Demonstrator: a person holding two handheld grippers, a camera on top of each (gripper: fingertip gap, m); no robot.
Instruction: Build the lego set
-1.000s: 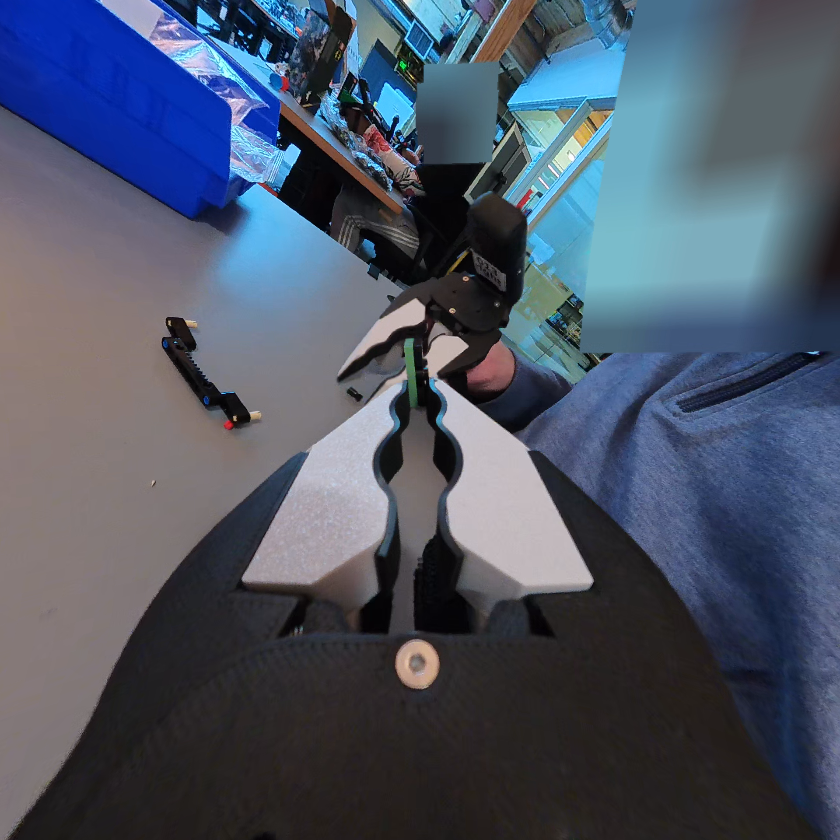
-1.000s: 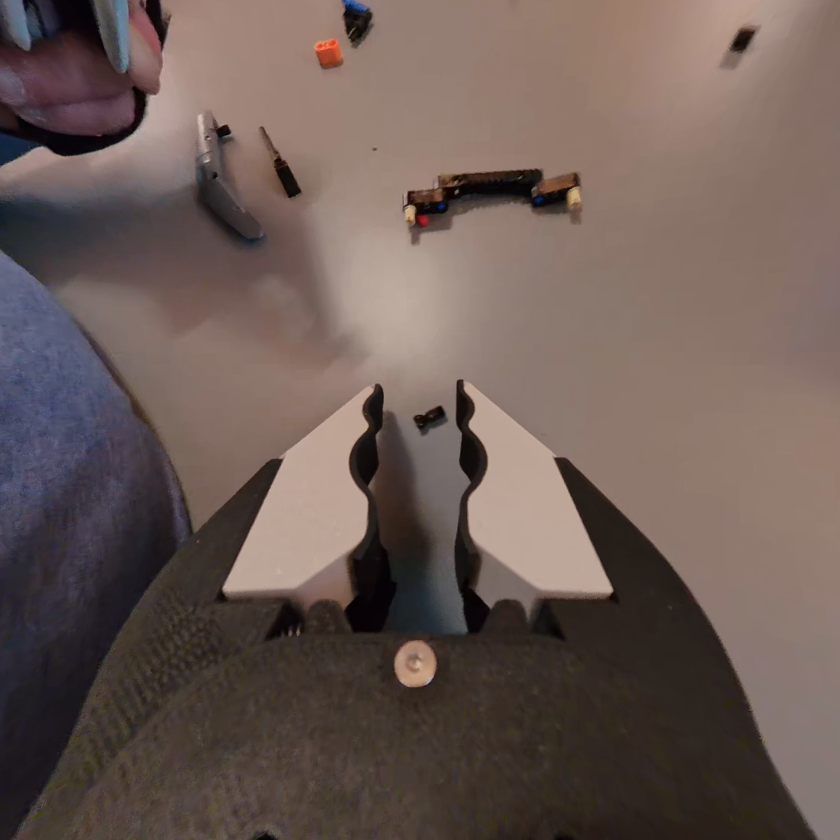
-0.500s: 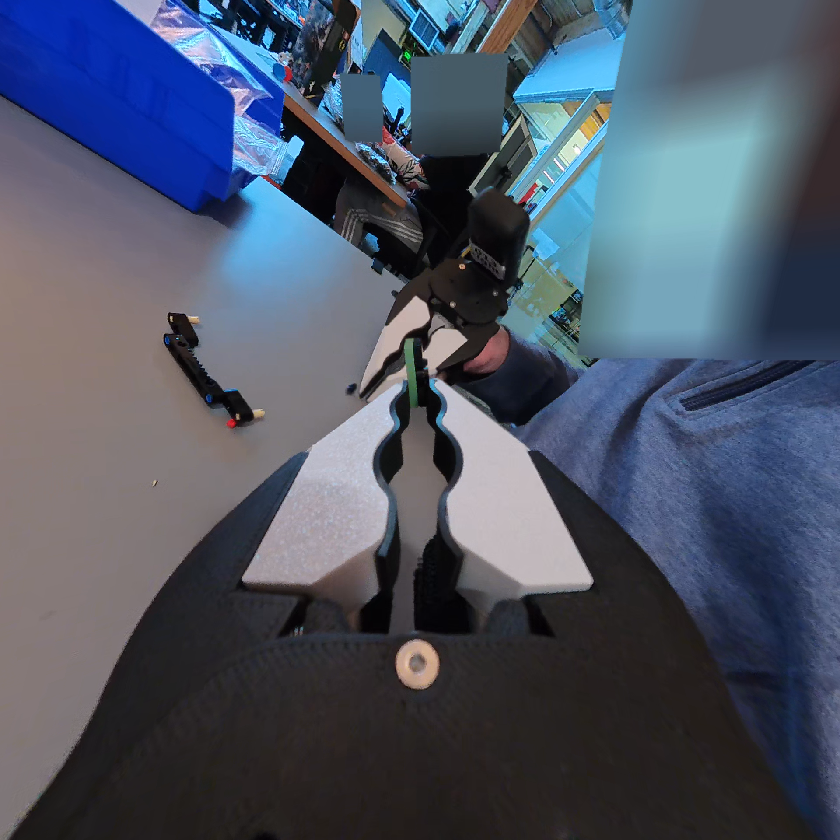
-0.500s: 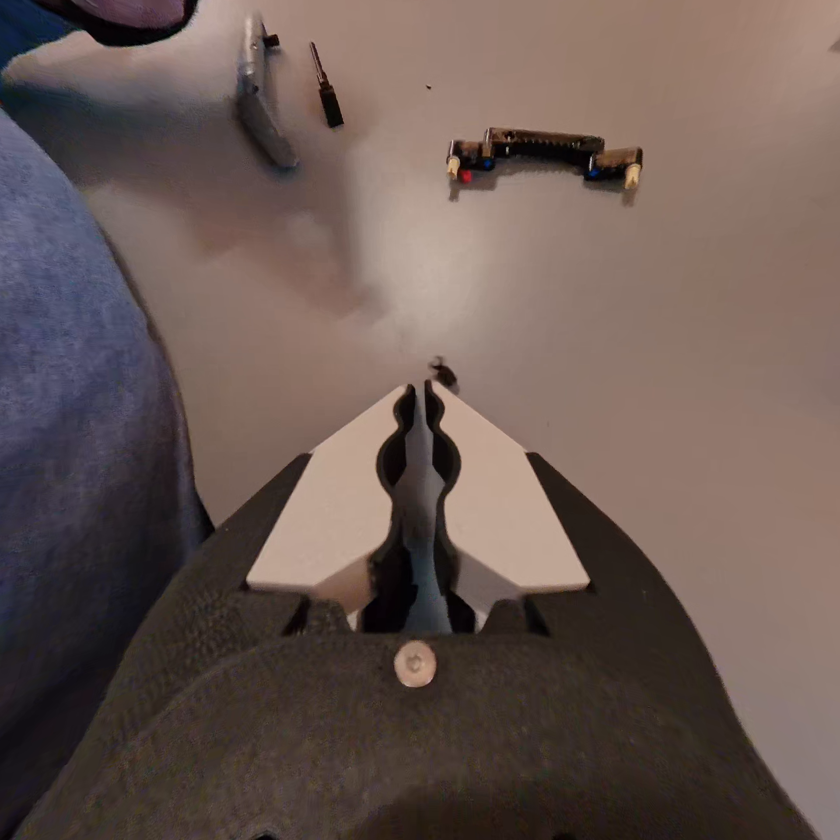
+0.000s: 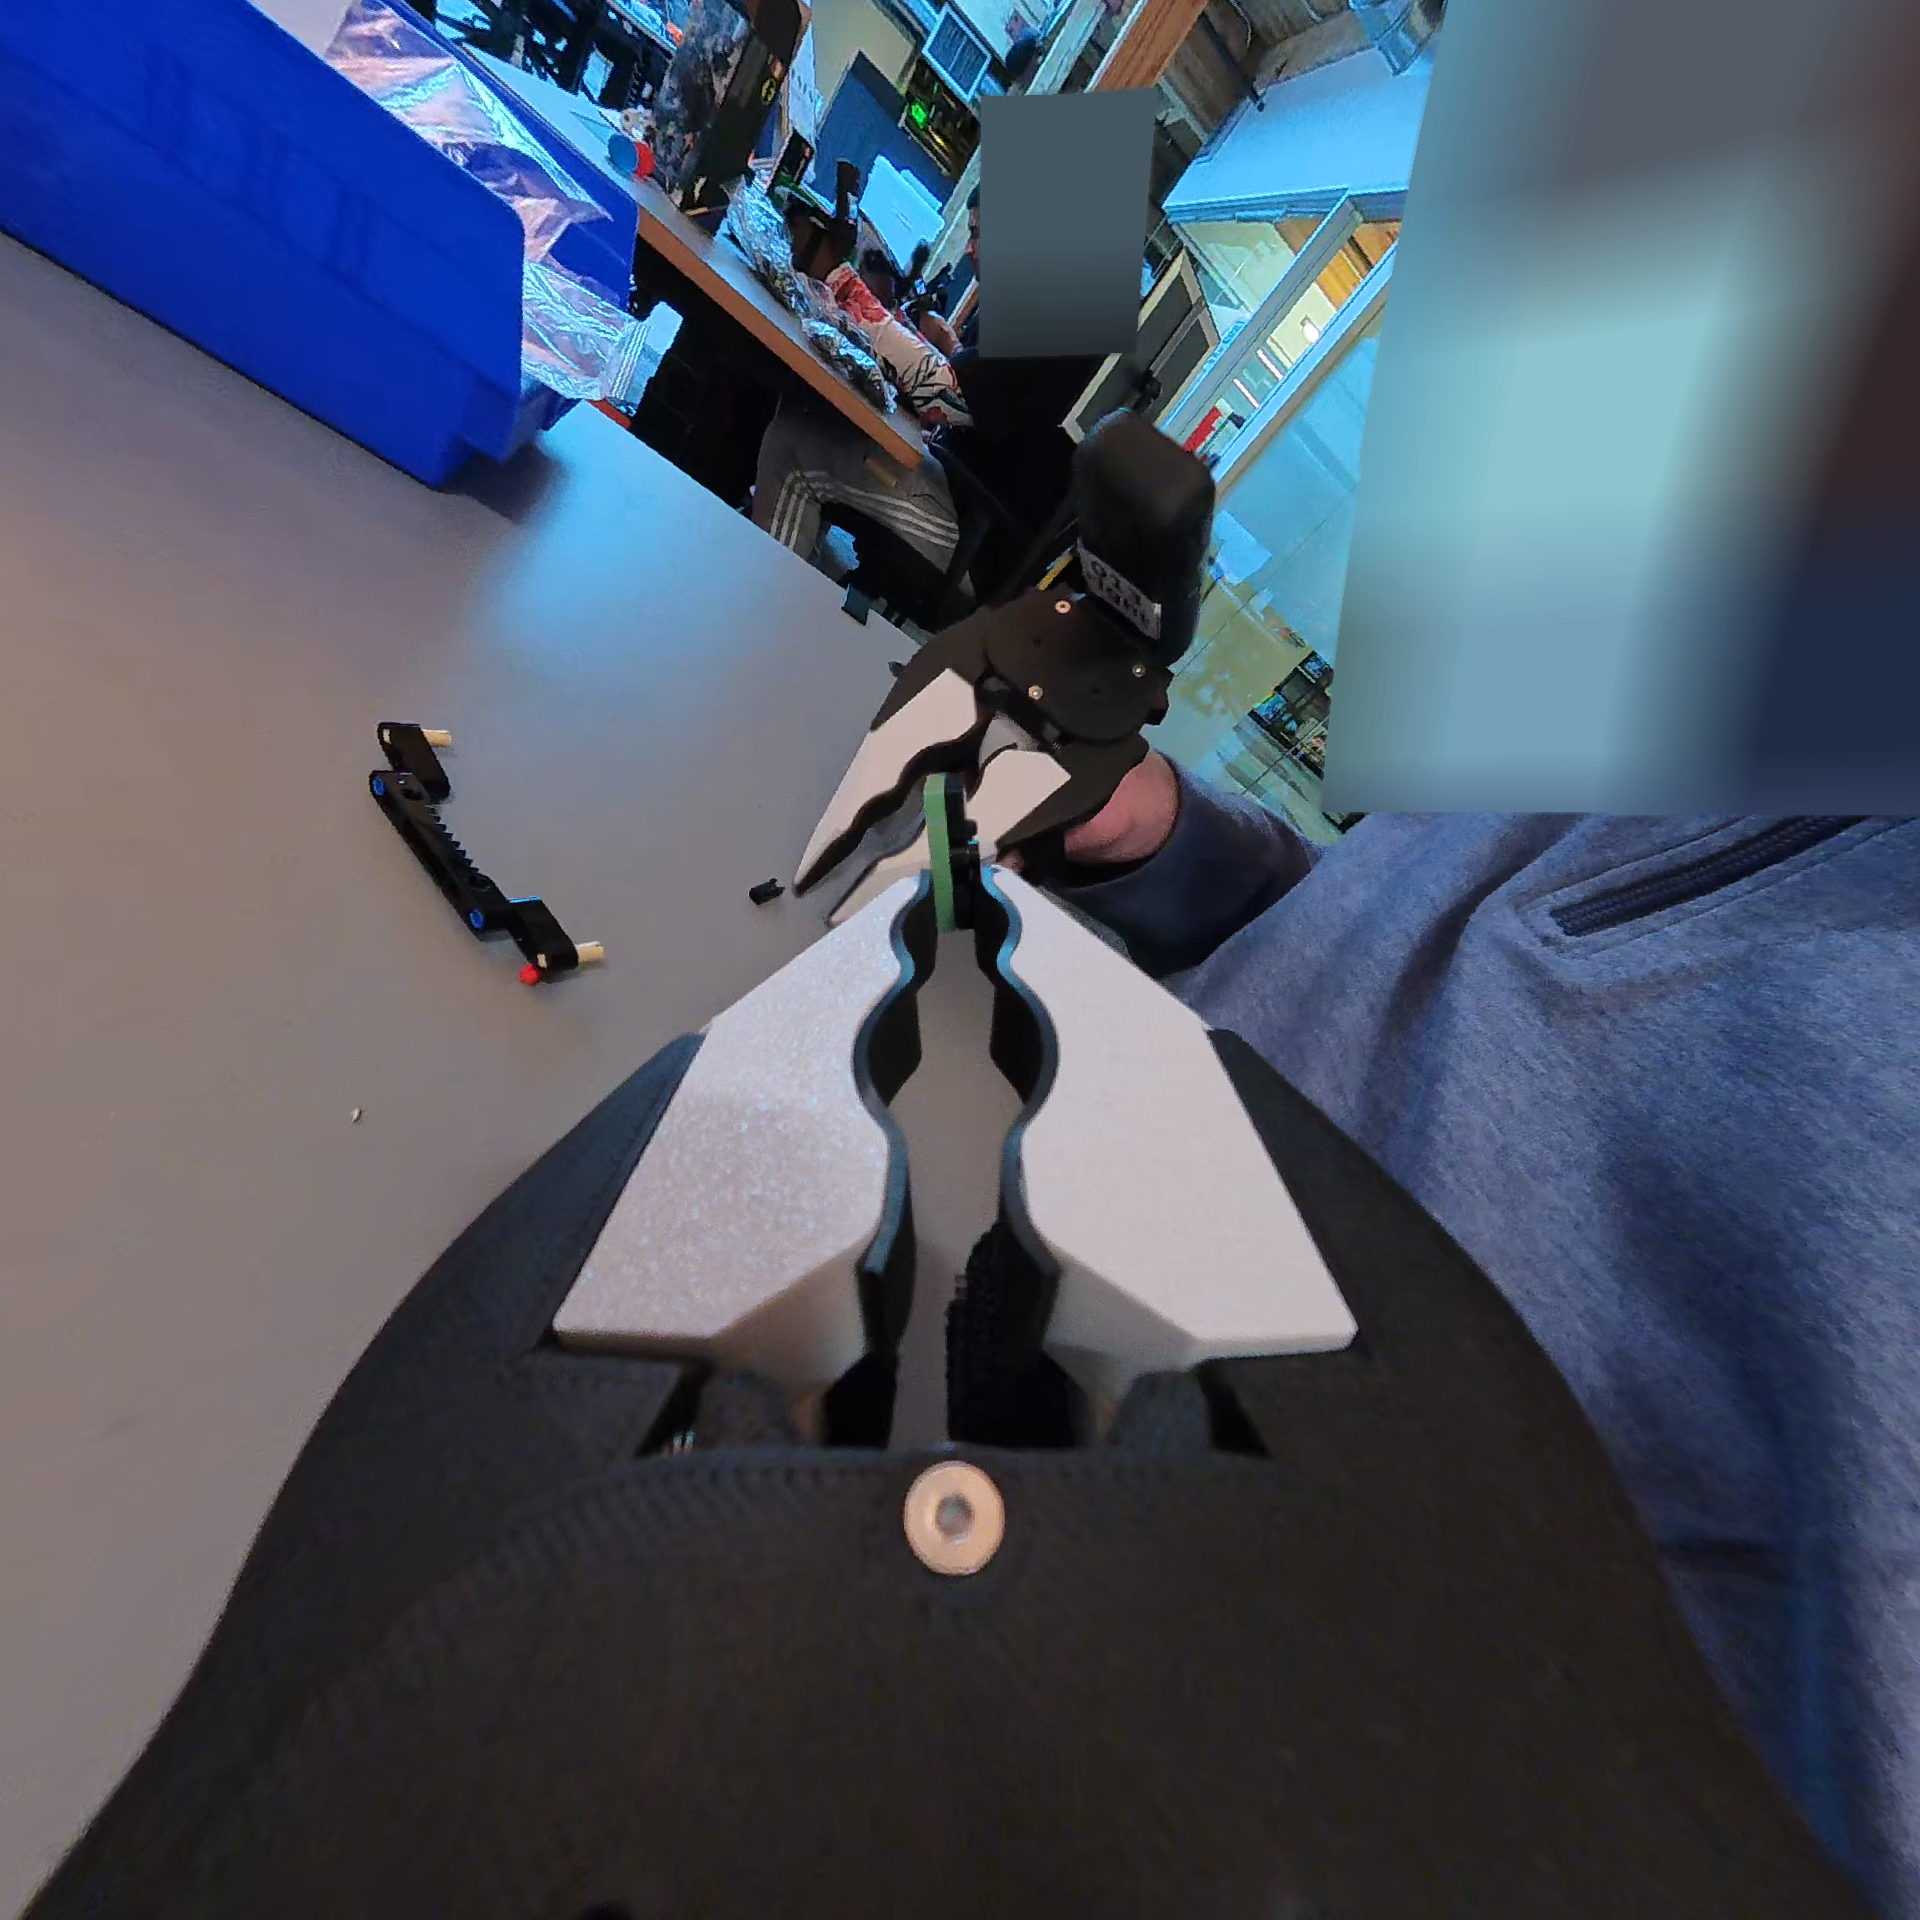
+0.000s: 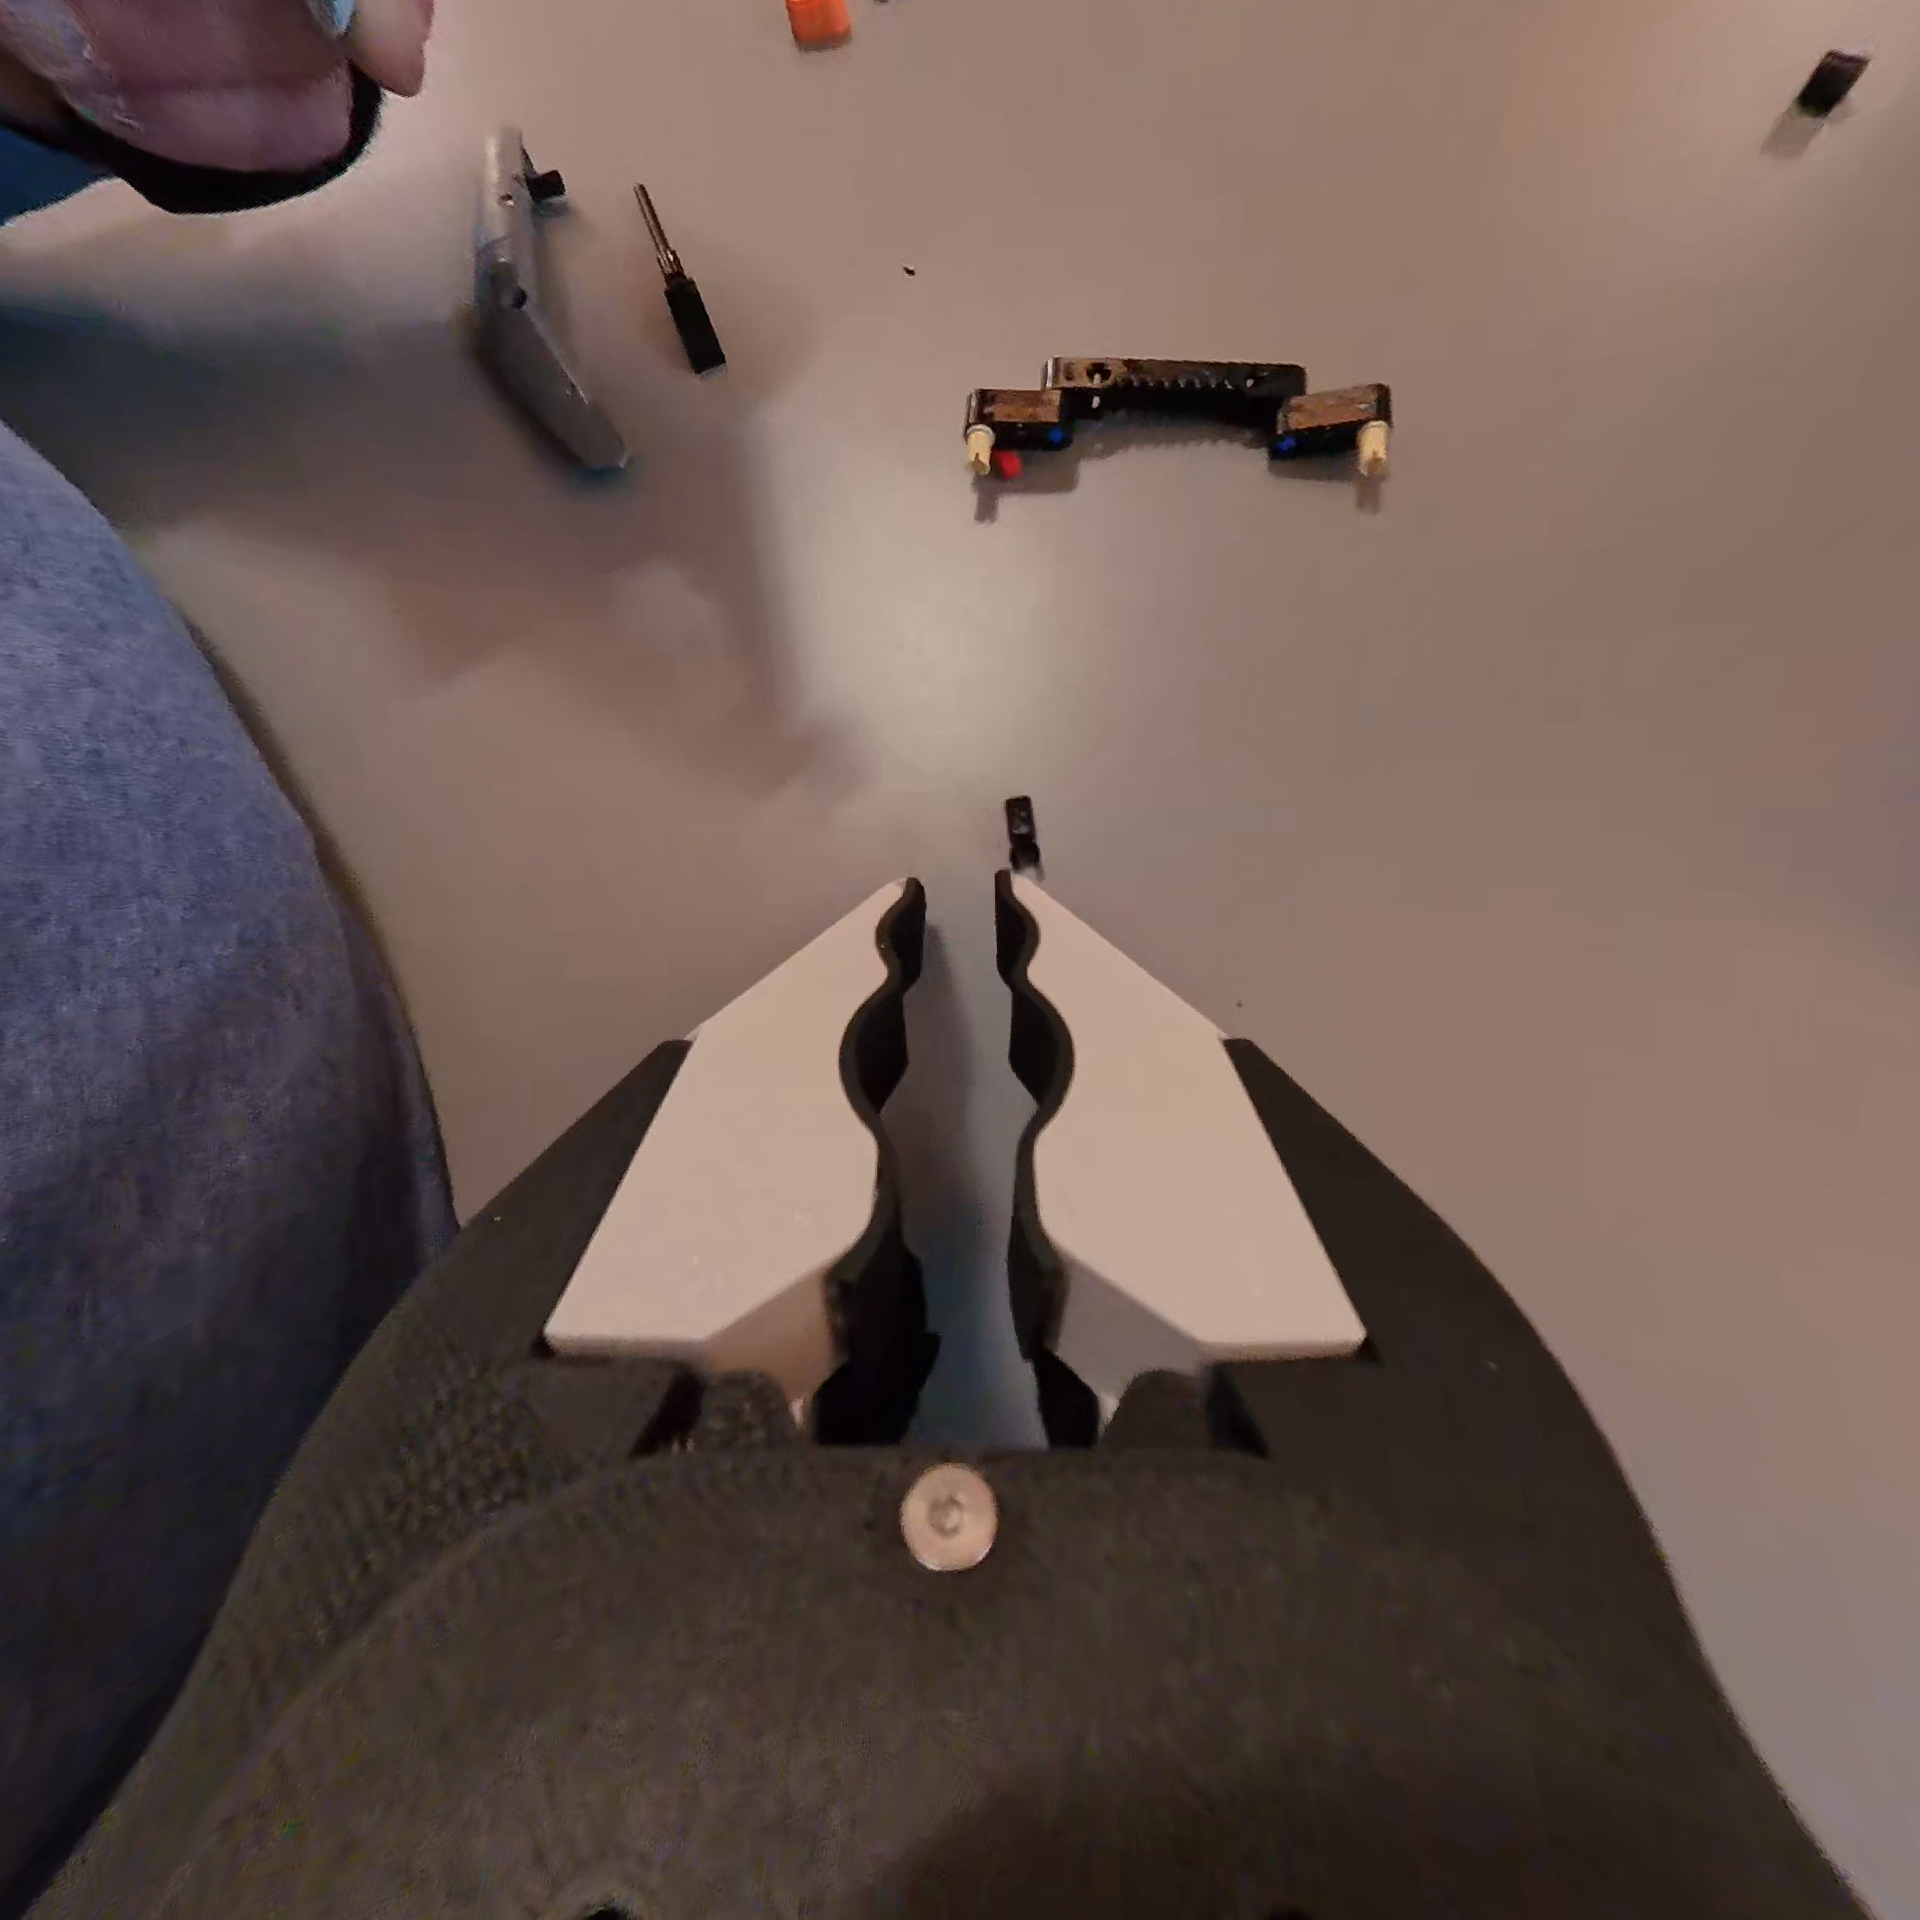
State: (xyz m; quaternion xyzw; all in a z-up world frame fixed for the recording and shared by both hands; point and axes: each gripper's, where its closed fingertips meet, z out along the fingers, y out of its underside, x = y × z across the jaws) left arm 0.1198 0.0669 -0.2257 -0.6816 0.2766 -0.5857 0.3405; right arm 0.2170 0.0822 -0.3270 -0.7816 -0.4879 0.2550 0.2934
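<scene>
The left gripper is closed at its tips on a thin green lego piece with a small black part attached, which stands up beyond the fingertips. Only the left wrist view shows this grasp; it also shows the right gripper just ahead of the left fingertips, pointing down at the grey table, and a blue bin far ahead to the left. The right wrist view shows the right gripper slightly open, with a narrow gap between the tips and nothing held. A small black pin lies on the table just ahead of its right fingertip. Farther ahead and slightly right lies a black toothed assembly with tan, blue and red pins, also visible left of the left gripper. Only the right wrist view shows a grey curved piece, a black axle and an orange piece, ahead to the left.
</scene>
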